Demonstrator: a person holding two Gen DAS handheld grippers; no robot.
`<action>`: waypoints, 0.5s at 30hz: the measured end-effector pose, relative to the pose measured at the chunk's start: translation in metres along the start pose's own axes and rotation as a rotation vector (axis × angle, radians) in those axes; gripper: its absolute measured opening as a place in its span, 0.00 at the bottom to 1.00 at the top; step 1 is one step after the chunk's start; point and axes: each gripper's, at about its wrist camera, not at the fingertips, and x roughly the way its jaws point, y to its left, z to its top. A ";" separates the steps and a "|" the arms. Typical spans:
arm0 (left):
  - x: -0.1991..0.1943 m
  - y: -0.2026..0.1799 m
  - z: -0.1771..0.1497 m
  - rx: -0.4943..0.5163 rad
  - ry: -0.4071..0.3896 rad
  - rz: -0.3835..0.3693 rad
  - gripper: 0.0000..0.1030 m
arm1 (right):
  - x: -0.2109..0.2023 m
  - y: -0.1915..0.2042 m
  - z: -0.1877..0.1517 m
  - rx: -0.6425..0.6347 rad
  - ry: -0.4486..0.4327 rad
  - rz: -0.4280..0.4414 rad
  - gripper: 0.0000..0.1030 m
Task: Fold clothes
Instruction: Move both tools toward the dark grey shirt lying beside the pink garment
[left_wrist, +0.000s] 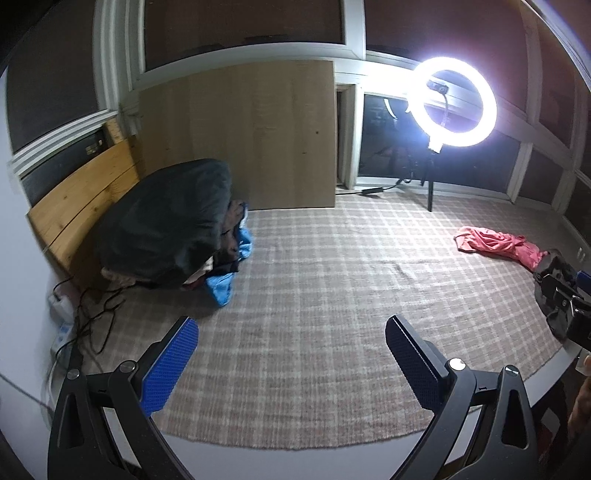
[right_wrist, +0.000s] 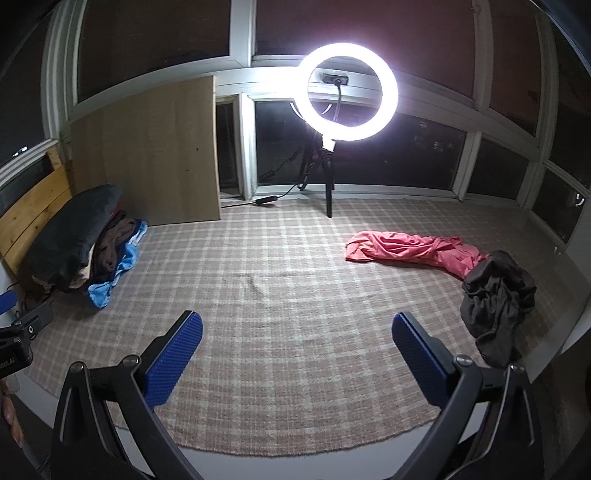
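Checked rug (right_wrist: 295, 295) fills the floor under our ring light (right_wrist: 352, 92); our left gripper (left_wrist: 291, 358) and right gripper (right_wrist: 297, 354) hover wide apart, holding nothing; pink garment (right_wrist: 406, 251) lies far right, touching what seems a dark garment (right_wrist: 498, 295); clothes pile (right_wrist: 85, 243) sits left.

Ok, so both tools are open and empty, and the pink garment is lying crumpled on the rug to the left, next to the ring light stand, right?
Not quite: the pink garment lies crumpled on the rug to the right, not the left, as the right wrist view shows. The rest holds: left tool and right tool are open and empty.
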 end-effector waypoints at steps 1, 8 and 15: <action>0.002 -0.001 0.003 0.008 -0.001 -0.006 0.99 | 0.001 0.000 0.001 0.004 0.000 -0.011 1.00; 0.019 -0.008 0.019 0.048 -0.003 -0.057 0.99 | 0.003 -0.005 0.004 0.030 0.000 -0.078 1.00; 0.034 -0.023 0.033 0.115 -0.003 -0.123 0.99 | 0.002 -0.013 0.004 0.073 -0.005 -0.154 1.00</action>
